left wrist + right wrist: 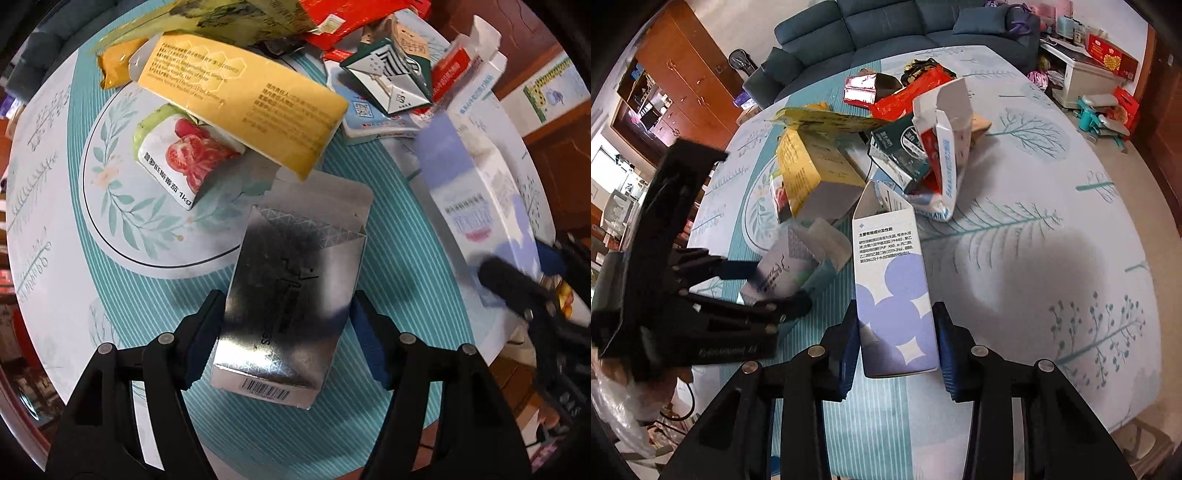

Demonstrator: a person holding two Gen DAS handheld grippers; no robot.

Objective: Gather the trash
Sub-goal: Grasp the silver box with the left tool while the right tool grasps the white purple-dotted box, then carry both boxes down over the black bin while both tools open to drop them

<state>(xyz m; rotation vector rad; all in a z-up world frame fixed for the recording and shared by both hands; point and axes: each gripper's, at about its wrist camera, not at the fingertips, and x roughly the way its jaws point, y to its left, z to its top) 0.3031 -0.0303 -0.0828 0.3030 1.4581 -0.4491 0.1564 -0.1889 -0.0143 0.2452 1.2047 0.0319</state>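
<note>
Collecting is barely under way. Left hand-held gripper (286, 325) stands wide, its pads against the sides of a silver carton (291, 295); right hand-held gripper (895, 339) is closed about halfway on a white-and-purple box (894, 280). Beyond both, a yellow box (243, 99), tomato pack (181, 158), green carton (391, 81) and red wrappers (912, 92) lie heaped on the counter (1052, 221). No bin shows.

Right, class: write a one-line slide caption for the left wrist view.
Left gripper closed on a silver carton above a tablecloth littered with empty packaging.
</note>
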